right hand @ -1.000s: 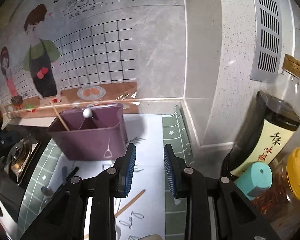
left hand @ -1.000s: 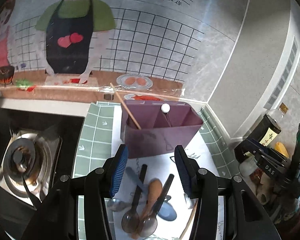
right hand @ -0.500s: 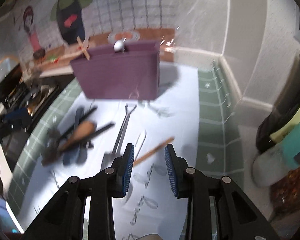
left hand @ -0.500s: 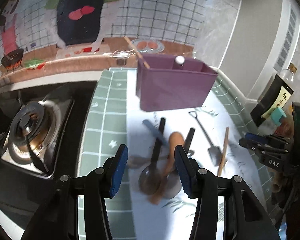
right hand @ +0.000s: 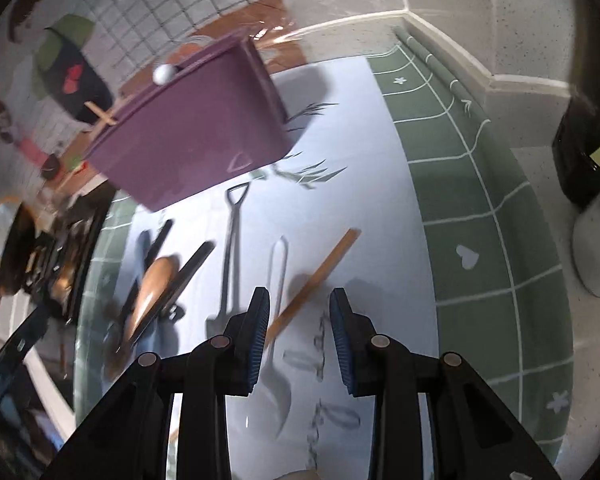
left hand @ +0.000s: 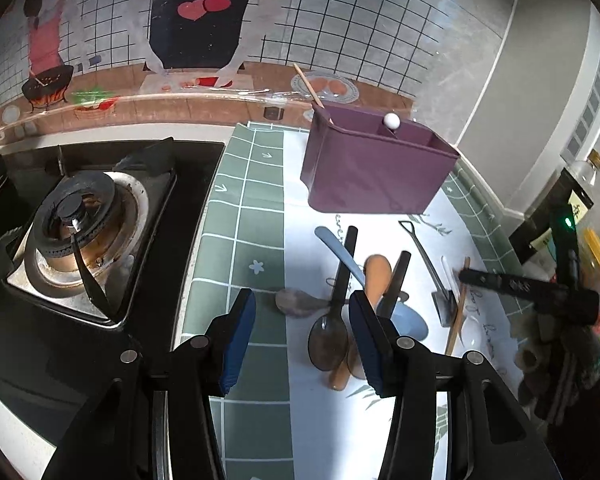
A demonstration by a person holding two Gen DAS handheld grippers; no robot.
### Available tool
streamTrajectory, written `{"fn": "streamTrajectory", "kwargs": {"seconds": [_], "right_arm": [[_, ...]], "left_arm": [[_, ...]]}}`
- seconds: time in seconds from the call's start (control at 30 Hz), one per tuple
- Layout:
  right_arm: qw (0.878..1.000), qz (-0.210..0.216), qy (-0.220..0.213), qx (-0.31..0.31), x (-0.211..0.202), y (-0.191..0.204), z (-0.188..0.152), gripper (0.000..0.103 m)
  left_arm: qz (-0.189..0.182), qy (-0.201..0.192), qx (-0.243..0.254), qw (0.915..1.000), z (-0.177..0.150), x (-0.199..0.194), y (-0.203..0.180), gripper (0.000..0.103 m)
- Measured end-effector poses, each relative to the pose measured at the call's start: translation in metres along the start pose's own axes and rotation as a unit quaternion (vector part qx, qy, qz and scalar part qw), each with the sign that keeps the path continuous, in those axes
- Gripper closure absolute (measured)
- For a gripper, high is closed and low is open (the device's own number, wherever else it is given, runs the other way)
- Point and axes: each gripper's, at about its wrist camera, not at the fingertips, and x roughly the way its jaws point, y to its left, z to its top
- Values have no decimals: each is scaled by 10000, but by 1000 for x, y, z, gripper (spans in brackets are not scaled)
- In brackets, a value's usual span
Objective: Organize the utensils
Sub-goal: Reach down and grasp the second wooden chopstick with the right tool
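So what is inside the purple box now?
In the purple box a wooden stick leans out of the left end, and a utensil with a white ball top stands near a divider. The walls hide the lower parts and the bottom.

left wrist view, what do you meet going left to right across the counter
gas burner → left gripper → blue spoon → shovel spoon → chopstick → right gripper

Grey wall (left hand: 500,92) (cartoon cook sticker (left hand: 196,12)) behind a gas stove (left hand: 80,232).
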Motion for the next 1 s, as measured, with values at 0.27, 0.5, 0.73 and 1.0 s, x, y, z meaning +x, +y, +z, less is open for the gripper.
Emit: {"fn": "streamTrajectory", "kwargs": {"seconds": [0.27,0.5,0.73,1.0], "right_arm": [[9967,-237,-10,-770,19,40,7,77],[9943,32,52,-1062,13,40,-2,98],[9957,276,-317,-821,-24,14,-11,99],[9923,172,-248,-1202,-27,15,-19,92]], "left_arm": [[-101,198,138,9997,-7,5,-3,54],[-200,308,435,9984,-9,12,-16,53],[-441,552,510,9962,-10,26,-32,53],[-267,408,407,9980,-4,25,-32,53]]}}
